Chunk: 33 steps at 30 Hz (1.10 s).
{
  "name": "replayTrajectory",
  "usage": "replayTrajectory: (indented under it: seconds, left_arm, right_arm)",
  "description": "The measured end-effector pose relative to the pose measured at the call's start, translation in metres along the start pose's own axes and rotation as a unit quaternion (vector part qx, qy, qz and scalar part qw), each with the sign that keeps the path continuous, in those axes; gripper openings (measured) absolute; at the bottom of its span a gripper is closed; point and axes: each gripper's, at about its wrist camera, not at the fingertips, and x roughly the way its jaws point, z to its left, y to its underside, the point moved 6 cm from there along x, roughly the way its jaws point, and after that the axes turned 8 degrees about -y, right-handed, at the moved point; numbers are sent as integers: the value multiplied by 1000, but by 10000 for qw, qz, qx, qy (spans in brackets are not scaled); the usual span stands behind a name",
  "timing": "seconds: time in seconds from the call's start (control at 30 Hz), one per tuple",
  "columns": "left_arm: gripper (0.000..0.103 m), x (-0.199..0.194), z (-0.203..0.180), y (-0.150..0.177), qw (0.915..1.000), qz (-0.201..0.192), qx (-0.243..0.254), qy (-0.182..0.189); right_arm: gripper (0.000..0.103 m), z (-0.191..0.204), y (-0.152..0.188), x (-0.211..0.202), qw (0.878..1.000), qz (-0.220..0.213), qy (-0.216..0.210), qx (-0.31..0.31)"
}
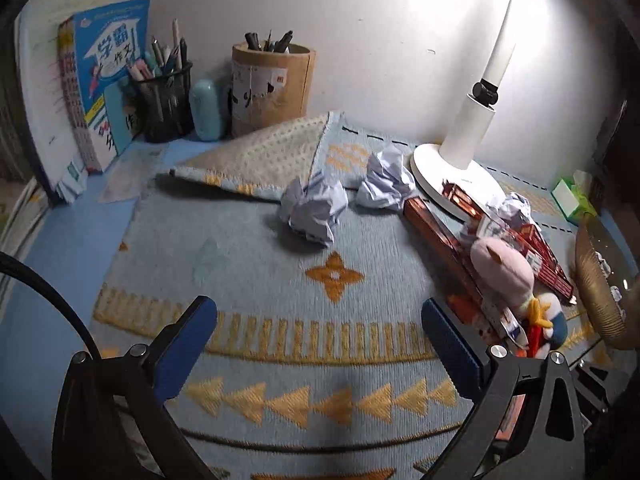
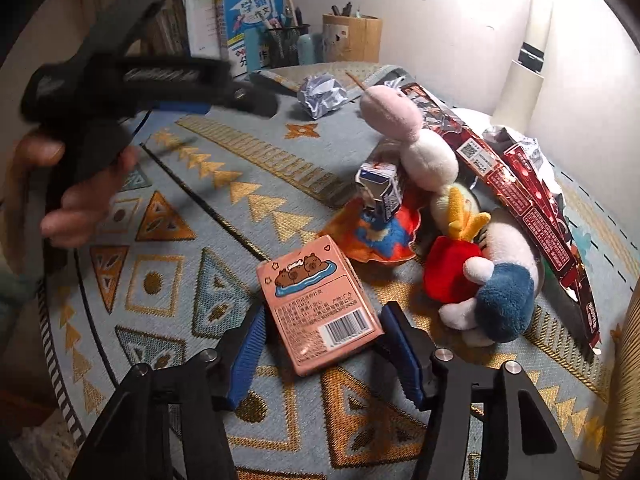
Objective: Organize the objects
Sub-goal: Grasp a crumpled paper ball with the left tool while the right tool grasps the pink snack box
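The desk lamp (image 1: 476, 128) blows out the upper right wall; corners fall dark, edges bow, the left hand-held gripper (image 2: 132, 80) is motion-blurred

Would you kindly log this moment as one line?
right gripper: straddling pink box, pads not clearly pressing | left gripper: open, empty, over mat | crumpled paper, plush toy: untouched

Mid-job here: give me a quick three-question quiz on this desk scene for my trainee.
1. True or false: the left gripper holds a paper ball.
2. What lies between the right gripper's fingers? A) pink box B) plush toy C) pen
3. What stands on the mat's far right corner?

Key: 1 false, it is empty; 2 A, the pink box; 3 the white lamp.
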Motion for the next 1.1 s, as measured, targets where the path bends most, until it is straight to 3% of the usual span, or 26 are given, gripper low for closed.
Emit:
replayTrajectory:
  seconds: [0.13,0.2,0.27,0.3,0.37,0.4,0.47,0.53,0.7,0.77,0.8,0.83,0.97,1.1]
  left_arm:
    - [101,48,-11,-26,9970,76,671,-381]
    - [83,65,-16,-31,9971,87,694,-304]
    - [79,80,-23,-35,9969,170,745,-165]
    - [65,84,-25,-37,9968,147,758,-208]
    - [47,89,-28,-40,9964,156,804,-229]
    - [43,88,-29,-41,9964,143,812,-189]
    - [42,85,-29,-39,9958,103,876,-247]
    - [42,78,-29,-34,9954,48,920,-258]
    - [42,41,-26,-9,9959,-23,900,15]
    - [42,22,-26,3,9948,-52,1015,-26]
    - [42,12,-25,9,9945,-57,1048,-34]
    - [42,1,-24,14,9944,-67,1052,-26]
    - [42,-38,-23,31,9957,-194,905,106]
    - [42,-58,-48,59,9931,-201,1042,501]
  right_arm:
    - [52,-1,1,-1,10000,-29,-52,13]
    - [52,-1,1,-2,9999,-39,-97,16]
    - [52,0,1,-2,9999,-42,-122,-4]
    - [51,1,0,-2,9999,-48,-122,-3]
    - [51,0,-2,-1,9999,-86,-82,37]
    - [51,-1,-3,0,9999,-96,-53,84]
    - [56,-5,-4,1,9997,-69,-77,204]
    - [77,-7,-7,3,9997,-17,-18,234]
    - [81,-9,-14,9,9993,93,204,306]
    - [68,-8,-13,5,9992,27,170,356]
    - [52,-5,-11,1,9991,-10,149,397]
    - [43,-4,-8,-3,9988,-41,192,448]
    - [42,5,25,-30,9963,-123,554,639]
    - [42,-1,67,-71,9825,-155,1594,947]
